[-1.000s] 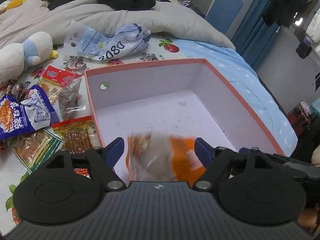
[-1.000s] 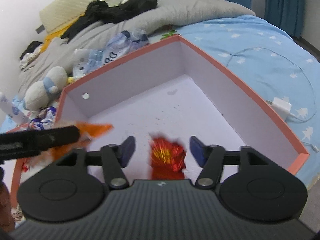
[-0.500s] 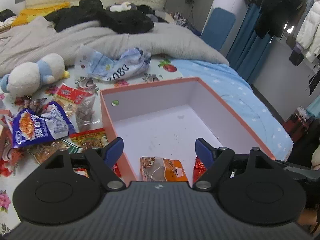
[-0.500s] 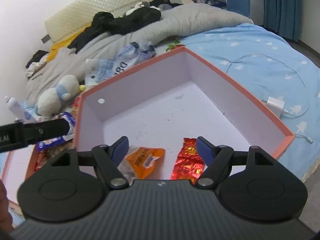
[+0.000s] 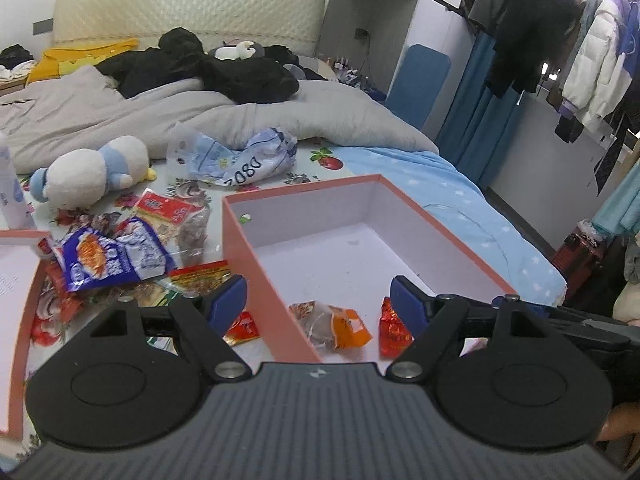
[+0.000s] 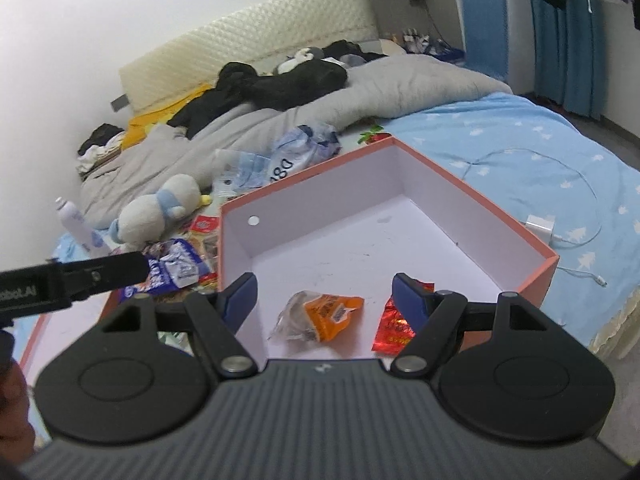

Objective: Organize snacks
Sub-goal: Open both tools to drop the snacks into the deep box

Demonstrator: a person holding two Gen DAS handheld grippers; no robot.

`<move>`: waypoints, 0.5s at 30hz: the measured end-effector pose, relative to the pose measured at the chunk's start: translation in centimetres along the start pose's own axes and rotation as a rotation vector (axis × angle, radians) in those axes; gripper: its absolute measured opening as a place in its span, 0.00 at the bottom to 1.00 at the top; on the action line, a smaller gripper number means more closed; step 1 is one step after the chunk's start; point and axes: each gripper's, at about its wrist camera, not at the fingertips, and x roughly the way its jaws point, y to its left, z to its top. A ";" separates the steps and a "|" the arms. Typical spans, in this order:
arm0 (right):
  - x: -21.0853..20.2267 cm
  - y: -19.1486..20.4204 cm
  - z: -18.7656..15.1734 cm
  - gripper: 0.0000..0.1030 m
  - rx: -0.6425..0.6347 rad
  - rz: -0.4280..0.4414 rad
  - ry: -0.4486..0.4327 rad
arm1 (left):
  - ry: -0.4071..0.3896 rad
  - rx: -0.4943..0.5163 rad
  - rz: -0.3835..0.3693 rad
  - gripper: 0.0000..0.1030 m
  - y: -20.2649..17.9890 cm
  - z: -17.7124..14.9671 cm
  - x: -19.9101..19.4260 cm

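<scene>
A pink box (image 5: 360, 182) with a white inside stands on the bed; it also shows in the right wrist view (image 6: 472, 184). An orange snack packet (image 5: 334, 322) (image 6: 320, 316) and a red foil packet (image 5: 394, 326) (image 6: 394, 322) lie on its floor near the front. My left gripper (image 5: 320, 300) is open and empty above the box's near left wall. My right gripper (image 6: 324, 294) is open and empty above the box's near edge. A pile of loose snacks with a blue and white bag (image 5: 112, 258) (image 6: 172, 270) lies left of the box.
A pink box lid (image 5: 20, 300) lies at the far left. A plush toy (image 5: 88, 172), a crumpled blue plastic bag (image 5: 240, 160) and a grey duvet (image 5: 160, 120) lie behind. A white charger and cable (image 6: 540, 226) lie right of the box.
Both grippers let go of their packets, which now lie on the box floor. Both grippers have drawn back and up from the box, the left one shifting left.
</scene>
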 end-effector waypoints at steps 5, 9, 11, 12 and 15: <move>-1.3 0.8 -1.7 0.74 -0.015 0.018 0.001 | -0.010 -0.003 0.018 0.80 1.0 -2.0 -2.5; -2.3 1.9 -3.1 0.74 -0.041 0.040 0.001 | -0.012 -0.017 0.031 0.80 1.9 -3.6 -4.0; -2.7 2.5 -3.7 0.74 -0.062 0.053 -0.005 | -0.010 -0.028 0.043 0.80 2.4 -4.5 -4.5; -2.9 2.8 -3.9 0.74 -0.068 0.060 -0.009 | -0.010 -0.037 0.047 0.80 2.6 -5.0 -4.9; -3.5 3.7 -4.8 0.74 -0.093 0.081 -0.010 | -0.003 -0.063 0.060 0.80 3.5 -6.2 -5.8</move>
